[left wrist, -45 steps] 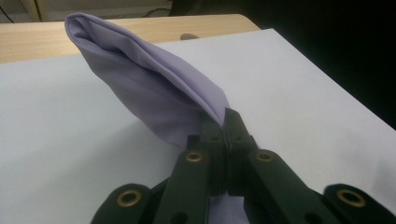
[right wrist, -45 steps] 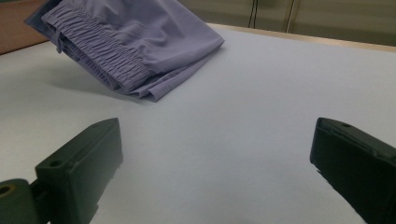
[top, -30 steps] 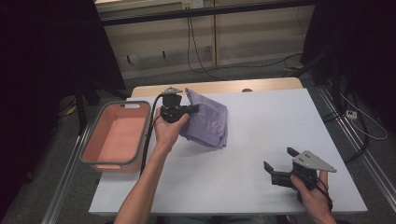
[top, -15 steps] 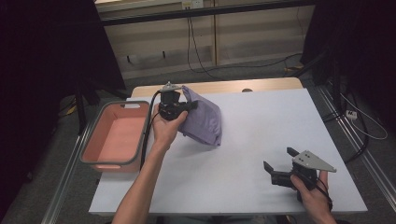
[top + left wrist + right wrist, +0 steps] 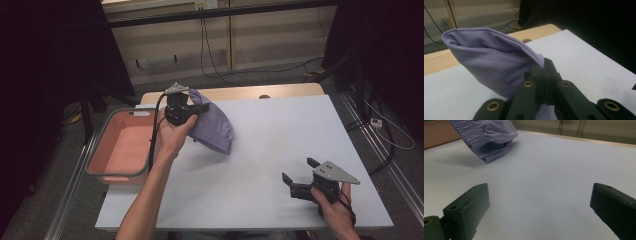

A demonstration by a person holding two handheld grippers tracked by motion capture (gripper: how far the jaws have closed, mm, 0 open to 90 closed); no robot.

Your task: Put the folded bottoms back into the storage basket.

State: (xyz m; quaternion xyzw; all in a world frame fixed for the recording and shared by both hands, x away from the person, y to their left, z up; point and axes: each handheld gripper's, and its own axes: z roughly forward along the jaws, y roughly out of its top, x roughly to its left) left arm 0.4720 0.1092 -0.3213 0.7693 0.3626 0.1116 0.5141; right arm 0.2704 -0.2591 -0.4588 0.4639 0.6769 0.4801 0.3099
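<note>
The left claw [image 5: 186, 111] is pinched fully closed on an edge of the cloth [image 5: 212, 127], and holds it up over the far-left part of the counter [image 5: 280, 135], at about 10 o'clock from the counter's middle. In the left gripper view the jaws meet with the fabric caught between them, and the cloth [image 5: 491, 60] bulges away from the tips as a soft pouch. Its low end droops toward 4 o'clock from the claw and appears to touch or nearly touch the counter.

The bin [image 5: 125, 150], pink inside with a grey rim, sits just beside the counter's left edge, at about 8 o'clock from the left claw and close to it. If the cloth is bound there, the move is probably a short carry leftward.

The cloth is lilac, thin and folded over itself, with a gathered elastic band visible in the right gripper view [image 5: 474, 135].

The right claw [image 5: 300, 181] rests wide open and empty at 5 o'clock on the counter, well apart from the cloth.
</note>
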